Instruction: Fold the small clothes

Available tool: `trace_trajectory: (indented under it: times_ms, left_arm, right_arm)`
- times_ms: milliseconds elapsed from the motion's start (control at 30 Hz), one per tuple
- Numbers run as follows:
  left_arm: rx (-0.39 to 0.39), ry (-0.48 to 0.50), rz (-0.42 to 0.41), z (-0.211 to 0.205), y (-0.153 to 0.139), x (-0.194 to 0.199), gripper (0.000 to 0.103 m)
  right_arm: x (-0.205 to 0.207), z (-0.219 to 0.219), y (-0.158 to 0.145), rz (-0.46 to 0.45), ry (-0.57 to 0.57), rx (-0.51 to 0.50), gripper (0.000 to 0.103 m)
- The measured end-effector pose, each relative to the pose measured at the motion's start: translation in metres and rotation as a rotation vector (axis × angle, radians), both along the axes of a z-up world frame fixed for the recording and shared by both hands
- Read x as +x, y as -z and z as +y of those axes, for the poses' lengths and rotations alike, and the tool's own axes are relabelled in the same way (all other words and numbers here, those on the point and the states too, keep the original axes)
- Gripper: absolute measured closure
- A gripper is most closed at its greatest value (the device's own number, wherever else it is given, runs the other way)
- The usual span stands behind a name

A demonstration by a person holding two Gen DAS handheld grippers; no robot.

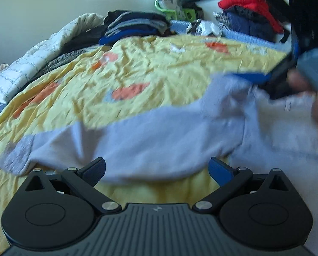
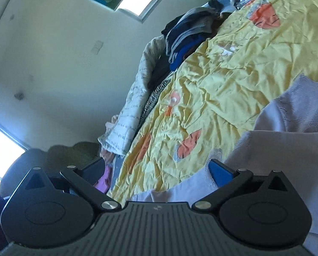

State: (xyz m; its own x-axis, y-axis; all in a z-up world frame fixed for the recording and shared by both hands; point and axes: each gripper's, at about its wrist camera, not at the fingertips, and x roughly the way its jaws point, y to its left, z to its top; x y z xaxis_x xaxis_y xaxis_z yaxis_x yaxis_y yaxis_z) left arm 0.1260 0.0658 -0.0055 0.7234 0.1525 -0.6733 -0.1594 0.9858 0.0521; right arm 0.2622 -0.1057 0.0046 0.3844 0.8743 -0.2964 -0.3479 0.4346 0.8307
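Observation:
A small pale lilac garment [image 1: 159, 132] with a grey cuff lies blurred across the yellow bedspread [image 1: 159, 64]. One sleeve stretches to the left. My left gripper [image 1: 158, 169] is open, and the garment's near edge sags between its blue-padded fingers [image 1: 220, 170]. The right gripper [image 1: 272, 79] shows at the garment's far right end, with a person's hand behind it. In the tilted right wrist view the right gripper [image 2: 158, 168] is open with nothing pinched. The lilac garment [image 2: 297, 117] lies beside and under its right finger [image 2: 220, 170].
A stack of folded dark clothes [image 1: 135, 25] sits at the far side of the bed. A white quilted cover [image 1: 31, 64] is bunched along the left edge. Red and navy clothes [image 1: 248, 10] are piled at the back right. In the right wrist view a wall [image 2: 52, 74] is at the left.

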Motion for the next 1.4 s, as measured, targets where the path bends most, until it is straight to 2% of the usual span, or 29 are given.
trace_trajectory:
  times_ms: [100,167,267,367,500,600,700,767,867,933,967,1033,1067,1100,1133,1167,1267,1400]
  left_arm:
    - [-0.004,0.013,-0.026,-0.007,-0.007,0.022,0.000]
    - [-0.001,0.000,-0.011,-0.011,-0.007,0.040,0.000]
    - [-0.043,-0.029,0.004,-0.012,-0.005,0.064,0.000]
    - [-0.064,-0.099,0.042,-0.010,-0.001,0.083,0.000]
    - [-0.061,-0.249,0.025,0.005,0.001,0.090,0.000]
    - [-0.065,-0.333,0.039,0.024,0.005,0.098,0.000]
    - [-0.073,-0.341,0.055,0.037,0.005,0.100,0.000]
    - [-0.087,-0.272,0.041,0.040,-0.001,0.087,0.000]
    - [-0.128,-0.125,-0.036,0.036,-0.005,0.045,0.000]
    - [-0.111,-0.032,-0.064,0.027,0.006,0.015,0.000]
    - [-0.089,-0.019,-0.049,0.023,0.016,0.003,0.000]
    - [-0.088,-0.072,-0.016,0.022,0.037,-0.011,0.000]
    - [-0.087,-0.105,-0.041,0.023,0.047,-0.017,0.000]
    - [-0.049,-0.113,-0.089,0.020,0.049,-0.024,0.000]
    - [-0.006,-0.131,-0.103,0.015,0.051,-0.026,0.000]
    - [0.012,-0.151,-0.079,0.013,0.052,-0.023,0.000]
    - [-0.013,-0.183,-0.081,0.013,0.054,-0.022,0.000]
    - [-0.044,-0.178,-0.085,0.018,0.055,-0.024,0.000]
  right_arm:
    - [-0.001,0.003,-0.001,-0.007,-0.014,-0.001,0.001]
    - [-0.001,0.002,-0.001,-0.011,-0.021,0.003,0.001]
    - [-0.002,0.000,-0.001,-0.014,-0.029,-0.001,0.001]
    - [-0.003,-0.005,0.001,0.023,-0.014,0.028,0.002]
    - [-0.009,-0.023,-0.005,-0.021,0.066,0.005,0.001]
    - [-0.015,-0.043,-0.005,-0.015,0.122,0.025,0.001]
    - [-0.015,-0.060,-0.002,-0.005,0.151,0.080,0.001]
    - [-0.013,-0.064,0.001,0.000,0.162,0.072,0.001]
    - [-0.007,-0.065,0.009,0.025,0.142,0.091,0.001]
    - [-0.004,-0.066,0.018,0.049,0.119,0.140,0.001]
    - [-0.003,-0.066,0.022,0.051,0.094,0.171,0.001]
    - [-0.004,-0.065,0.027,0.046,0.077,0.198,0.001]
    - [-0.004,-0.064,0.028,0.033,0.072,0.201,0.001]
    - [-0.005,-0.062,0.028,0.021,0.062,0.199,0.001]
    - [-0.005,-0.059,0.028,0.020,0.057,0.189,0.001]
    - [-0.006,-0.057,0.027,0.019,0.052,0.170,0.001]
    - [-0.007,-0.050,0.022,-0.003,0.033,0.128,0.001]
    - [-0.004,-0.052,0.023,0.014,0.044,0.156,0.001]
